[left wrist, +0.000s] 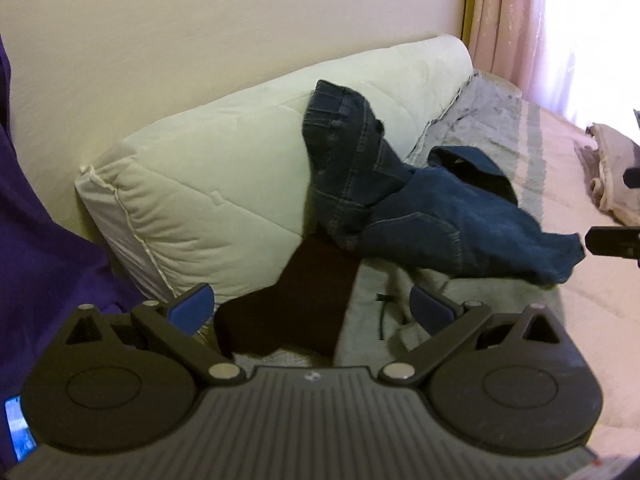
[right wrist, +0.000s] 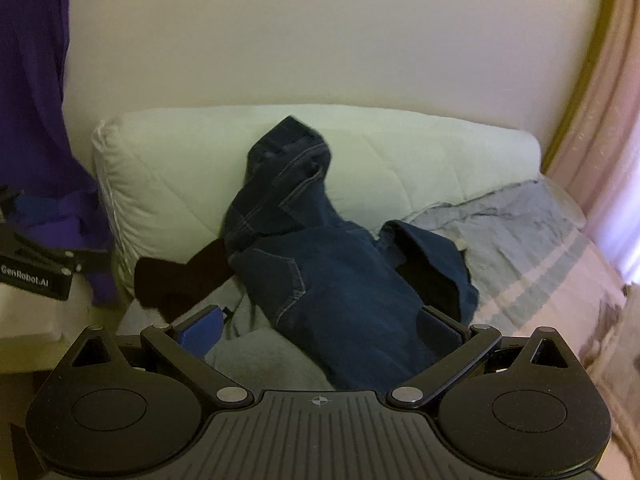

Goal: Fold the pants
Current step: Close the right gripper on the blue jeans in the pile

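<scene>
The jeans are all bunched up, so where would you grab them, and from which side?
Probably the loose denim edge of the jeans lying low on the bed, reached from the right side by the open right claw. It sticks out free, while the upper part leans crumpled against the white cushion.

Bare pink bedspread rightward lies open — the pillow and jeans block the left.

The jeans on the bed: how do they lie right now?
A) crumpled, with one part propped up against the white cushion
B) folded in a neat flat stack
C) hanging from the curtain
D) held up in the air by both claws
A: the jeans lie bunched on the bed, one end leaning up on the white cushion; both the left claw and the right claw are open and empty.
</scene>
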Demonstrator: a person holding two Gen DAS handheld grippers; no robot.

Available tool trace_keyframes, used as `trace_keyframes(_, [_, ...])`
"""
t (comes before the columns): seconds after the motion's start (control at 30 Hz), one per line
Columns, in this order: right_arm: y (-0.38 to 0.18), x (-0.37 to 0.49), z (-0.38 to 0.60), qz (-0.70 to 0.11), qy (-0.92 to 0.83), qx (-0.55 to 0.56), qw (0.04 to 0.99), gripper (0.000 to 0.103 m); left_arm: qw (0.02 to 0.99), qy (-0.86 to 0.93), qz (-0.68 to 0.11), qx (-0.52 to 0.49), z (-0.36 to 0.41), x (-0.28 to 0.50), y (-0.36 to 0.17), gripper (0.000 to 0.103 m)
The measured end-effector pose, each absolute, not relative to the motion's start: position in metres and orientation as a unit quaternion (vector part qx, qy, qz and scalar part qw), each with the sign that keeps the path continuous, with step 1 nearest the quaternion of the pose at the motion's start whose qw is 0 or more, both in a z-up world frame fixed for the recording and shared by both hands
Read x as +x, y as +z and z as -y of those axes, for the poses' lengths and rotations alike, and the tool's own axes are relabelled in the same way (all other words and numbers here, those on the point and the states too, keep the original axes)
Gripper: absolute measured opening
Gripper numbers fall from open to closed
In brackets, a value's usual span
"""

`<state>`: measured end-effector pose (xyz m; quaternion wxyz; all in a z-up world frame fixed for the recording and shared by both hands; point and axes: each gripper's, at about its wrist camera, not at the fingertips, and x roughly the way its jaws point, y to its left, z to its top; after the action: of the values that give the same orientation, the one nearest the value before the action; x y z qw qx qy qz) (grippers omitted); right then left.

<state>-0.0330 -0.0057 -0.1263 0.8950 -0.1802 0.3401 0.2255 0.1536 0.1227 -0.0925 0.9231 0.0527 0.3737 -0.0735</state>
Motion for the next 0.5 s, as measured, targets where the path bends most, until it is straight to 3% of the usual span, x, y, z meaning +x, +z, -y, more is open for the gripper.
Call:
trace_keyframes(0.2, [-0.144,-0.026,-0.003,-0.33,0.26,-0.221,0.88,0.1,0.92,-0.067,-0.383,0.054,-0.13,0.164,-0.106,0.102])
trace_keyframes(0.33, [-0.15,-0.026,0.0,-0.32,0.283,-0.234,0.873,0.092,0.922,-0.055,-0.379,0.058,-0.128,0.159,-0.106,0.102])
trace_keyframes(0.5, [-0.154,-0.029,-0.004,-0.306,0.301,-0.257,0.866,0.091,0.922,-0.053,-0.378,0.065,-0.121,0.151,-0.109,0.102])
